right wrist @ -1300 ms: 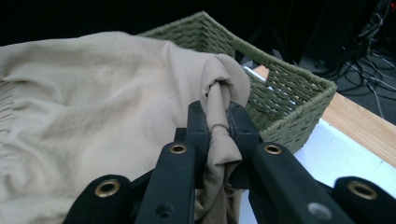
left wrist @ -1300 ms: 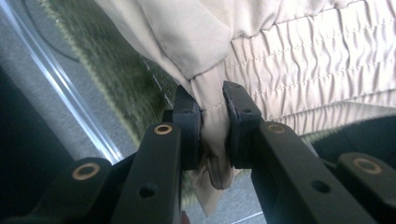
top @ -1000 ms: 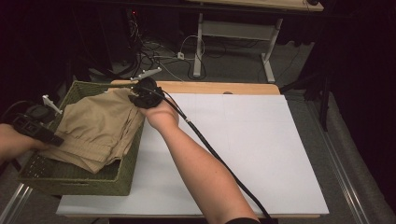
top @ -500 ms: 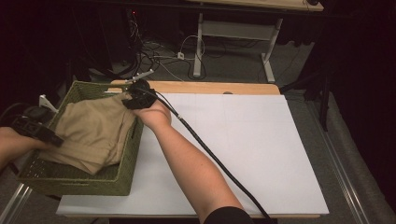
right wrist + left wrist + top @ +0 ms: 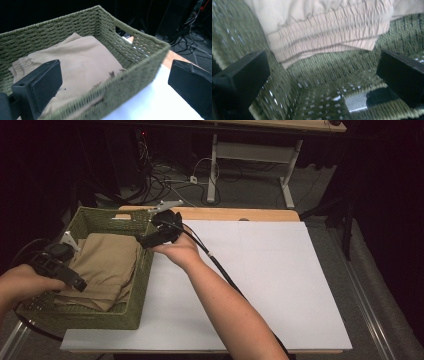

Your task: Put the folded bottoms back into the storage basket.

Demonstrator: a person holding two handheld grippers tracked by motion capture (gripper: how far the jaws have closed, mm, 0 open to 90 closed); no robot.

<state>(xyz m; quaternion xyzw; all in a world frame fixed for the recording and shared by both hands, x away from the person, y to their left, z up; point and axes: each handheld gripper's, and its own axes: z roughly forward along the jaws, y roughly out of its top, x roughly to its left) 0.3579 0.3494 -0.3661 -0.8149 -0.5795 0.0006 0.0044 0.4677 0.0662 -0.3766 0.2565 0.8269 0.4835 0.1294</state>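
A folded tan cloth garment with an elastic gathered band (image 5: 107, 270) lies inside the green woven rectangular basket (image 5: 100, 316), which sits at the left edge of the white table sheet (image 5: 270, 285). Both tools have just been opening their jaws, and nothing sits between either pair.

The left gripper (image 5: 67, 272) hangs over the basket's near-left corner, jaws spread wide; in the left gripper view the gathered band (image 5: 329, 37) rests on the basket floor just ahead of them. The right gripper (image 5: 150, 239) stands at the basket's right wall, near its far corner, jaws likewise spread, looking down across the garment (image 5: 80, 65) and the near wall (image 5: 125, 82).

Risks, as I judge them:
- A jaw tip may hook the open weave or rim as a hand draws off, dragging or tipping the basket.
- The garment's upper fold sits loosely; a brushing jaw could pull it open or over the wall.
- The right gripper's cable (image 5: 220, 270) trails across the sheet and could snag the basket's corner.
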